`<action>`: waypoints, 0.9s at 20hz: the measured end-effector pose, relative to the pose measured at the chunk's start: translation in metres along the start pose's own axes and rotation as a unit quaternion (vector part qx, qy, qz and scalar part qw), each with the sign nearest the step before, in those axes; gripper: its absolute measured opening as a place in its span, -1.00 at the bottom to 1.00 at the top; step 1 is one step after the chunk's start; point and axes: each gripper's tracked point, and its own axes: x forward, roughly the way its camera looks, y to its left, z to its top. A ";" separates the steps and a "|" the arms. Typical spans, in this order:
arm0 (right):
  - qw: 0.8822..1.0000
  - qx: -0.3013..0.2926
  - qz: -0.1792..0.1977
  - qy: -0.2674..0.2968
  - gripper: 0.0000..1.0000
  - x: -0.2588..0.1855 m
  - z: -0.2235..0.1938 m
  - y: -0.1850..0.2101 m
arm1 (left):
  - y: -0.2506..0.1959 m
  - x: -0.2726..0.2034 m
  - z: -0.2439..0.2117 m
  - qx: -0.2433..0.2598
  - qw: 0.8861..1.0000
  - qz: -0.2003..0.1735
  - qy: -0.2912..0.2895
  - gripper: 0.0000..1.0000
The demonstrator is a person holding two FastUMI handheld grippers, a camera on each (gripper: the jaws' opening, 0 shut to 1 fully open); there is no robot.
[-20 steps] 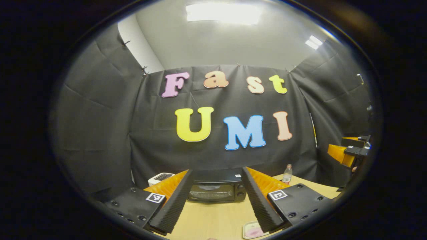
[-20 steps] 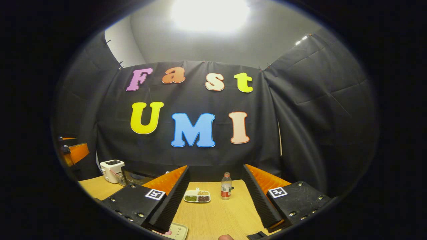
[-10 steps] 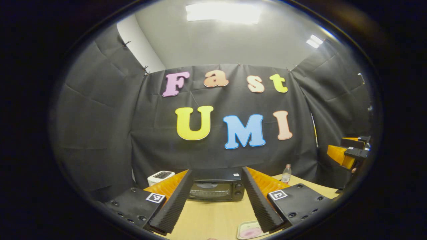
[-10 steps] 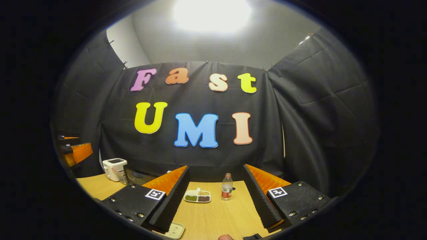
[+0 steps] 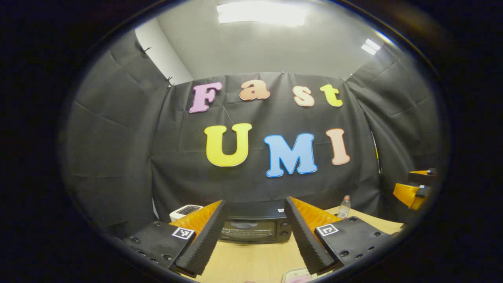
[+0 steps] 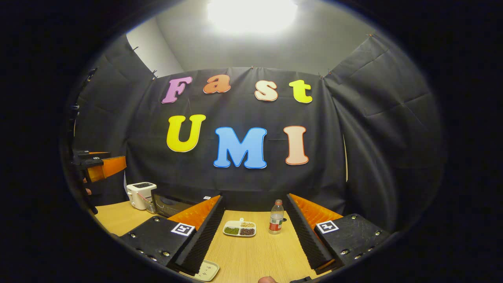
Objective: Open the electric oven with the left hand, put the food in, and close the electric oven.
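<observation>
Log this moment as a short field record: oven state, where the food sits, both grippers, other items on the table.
oven: black electric oven at the back of the light wooden table, door shut
food: white divided dish of green, brown and tan food on the table, beside the clear plastic bottle with a red label
left hand-held gripper: open, empty, pointed at the oven, apart from it
right hand-held gripper: open, empty, pointed at the dish
other items: white toaster left of the oven
task stage: oven not yet opened
</observation>
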 end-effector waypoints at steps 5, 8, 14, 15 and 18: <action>1.000 0.004 -0.021 0.013 0.93 0.031 -0.012 0.013 | 0.019 0.068 -0.024 -0.006 1.000 -0.009 0.008 0.93; 0.999 -0.005 -0.033 0.031 0.94 0.050 -0.027 0.021 | 0.030 0.108 -0.050 -0.014 0.999 -0.017 0.024 0.94; 0.997 -0.011 -0.055 0.049 0.94 0.080 -0.042 0.035 | 0.044 0.182 -0.109 -0.010 0.998 -0.033 0.060 1.00; 0.997 -0.012 -0.059 0.052 0.94 0.083 -0.046 0.037 | 0.045 0.192 -0.118 -0.010 0.997 -0.036 0.068 1.00; 0.996 -0.015 -0.071 0.055 0.93 0.090 -0.048 0.044 | 0.045 0.221 -0.156 -0.010 0.994 -0.043 0.099 1.00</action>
